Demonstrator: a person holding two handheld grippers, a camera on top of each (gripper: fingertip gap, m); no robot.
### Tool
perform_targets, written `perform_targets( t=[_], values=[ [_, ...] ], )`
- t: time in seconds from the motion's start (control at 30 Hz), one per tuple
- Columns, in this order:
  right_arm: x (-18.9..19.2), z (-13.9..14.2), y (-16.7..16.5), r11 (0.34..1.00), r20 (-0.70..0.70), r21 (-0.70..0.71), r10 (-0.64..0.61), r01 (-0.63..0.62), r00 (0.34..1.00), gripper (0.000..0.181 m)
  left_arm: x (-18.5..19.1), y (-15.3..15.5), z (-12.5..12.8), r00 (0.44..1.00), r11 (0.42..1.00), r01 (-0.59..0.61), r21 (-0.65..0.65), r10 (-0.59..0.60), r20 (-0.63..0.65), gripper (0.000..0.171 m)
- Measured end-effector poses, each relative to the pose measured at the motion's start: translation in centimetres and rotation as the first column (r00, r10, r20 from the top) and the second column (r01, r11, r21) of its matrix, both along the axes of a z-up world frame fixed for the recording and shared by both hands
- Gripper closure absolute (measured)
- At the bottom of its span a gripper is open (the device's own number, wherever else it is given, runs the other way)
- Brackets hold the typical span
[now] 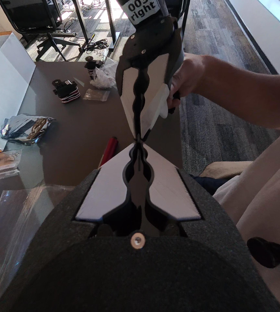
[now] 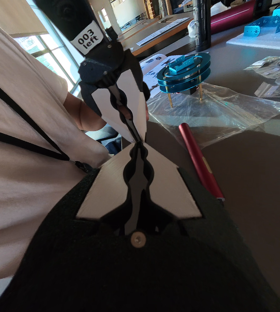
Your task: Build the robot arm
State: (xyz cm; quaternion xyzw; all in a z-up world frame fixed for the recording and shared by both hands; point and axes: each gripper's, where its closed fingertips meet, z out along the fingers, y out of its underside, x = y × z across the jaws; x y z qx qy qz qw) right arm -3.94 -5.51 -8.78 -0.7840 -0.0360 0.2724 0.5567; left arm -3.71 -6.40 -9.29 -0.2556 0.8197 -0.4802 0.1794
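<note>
My left gripper [image 1: 138, 145] is shut on a thin dark rod [image 1: 138, 160] that runs back between its white fingers [image 1: 112, 185]. My right gripper [image 1: 138, 137] comes down from above, tip to tip with the left one. It is shut on the rod's far end, which shows between its fingertips. In the right wrist view my right gripper [image 2: 138, 145] is shut and the rod is hidden in the dark pads. The left gripper [image 2: 136, 139] meets it there. Both hover above the brown table [image 1: 78, 135]. A red metal tube [image 1: 109, 150] lies just below them and also shows in the right wrist view [image 2: 198, 160].
A blue round metal assembly [image 2: 183, 72] stands on a clear plastic bag [image 2: 220, 114]. A silver foil bag [image 1: 28, 128], a black servo [image 1: 66, 91], a small zip bag [image 1: 96, 94] and a white box [image 1: 4, 87] lie to the left. The person's hand [image 1: 195, 76] and shirt are close by. The grippers are tip to tip, or close to it.
</note>
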Motion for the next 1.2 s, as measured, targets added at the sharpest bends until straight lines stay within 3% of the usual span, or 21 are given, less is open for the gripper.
perform_targets(
  t=[0.23, 0.4, 0.47, 0.5, 0.67, 0.73, 0.83, 0.97, 1.03, 1.2],
  values=[
    [1.2, -0.6, -0.9, 1.0, -0.043, -0.007, -0.019, 0.019, 0.999, 0.181, 1.0, -1.2, -0.7, 0.999, 0.999, 0.031, 0.022, -0.03, -0.028, 0.17],
    [2.4, -1.0, -1.9, 0.995, 0.045, -0.023, -0.096, 0.097, 0.994, 0.181, 1.7, -1.8, -1.2, 0.996, 0.999, 0.043, -0.026, -0.045, -0.082, 0.167],
    [4.1, -1.6, -3.0, 0.979, 0.086, -0.068, -0.187, 0.193, 0.979, 0.181, 3.2, -0.2, -2.7, 0.998, 0.995, 0.01, 0.098, -0.004, -0.063, 0.137],
    [5.2, -2.0, -3.6, 0.963, 0.114, -0.089, -0.244, 0.255, 0.963, 0.181, 4.2, 0.8, -3.5, 0.998, 0.985, -0.015, 0.173, 0.026, -0.062, 0.135],
    [8.6, -2.9, -6.0, 0.873, 0.022, -0.126, -0.473, 0.472, 0.881, 0.181, 6.8, 2.1, -7.9, 0.982, 0.921, 0.062, 0.384, 0.011, -0.187, 0.133],
    [8.9, -2.8, -6.5, 0.859, -0.048, -0.11, -0.507, 0.5, 0.86, 0.181, 6.9, 1.5, -8.9, 0.973, 0.905, 0.117, 0.409, -0.023, -0.228, 0.134],
    [9.0, -2.1, -7.2, 0.852, -0.153, -0.071, -0.523, 0.519, 0.838, 0.181, 6.7, 0.7, -9.1, 0.961, 0.906, 0.164, 0.391, -0.057, -0.271, 0.15],
    [8.9, -0.6, -6.7, 0.844, -0.208, -0.039, -0.53, 0.534, 0.822, 0.181, 6.9, 1.0, -8.4, 0.986, 0.896, 0.124, 0.427, -0.061, -0.158, 0.151],
    [8.7, 0.6, -6.0, 0.855, -0.211, 0.005, -0.506, 0.519, 0.836, 0.181, 6.3, 0.7, -6.5, 0.993, 0.925, 0.117, 0.362, -0.103, -0.056, 0.152],
    [7.7, 4.1, -3.6, 0.908, -0.184, 0.099, -0.386, 0.408, 0.904, 0.181, 5.4, 3.3, -1.2, 0.994, 0.99, -0.034, 0.136, 0.019, 0.107, 0.152]
  ],
)
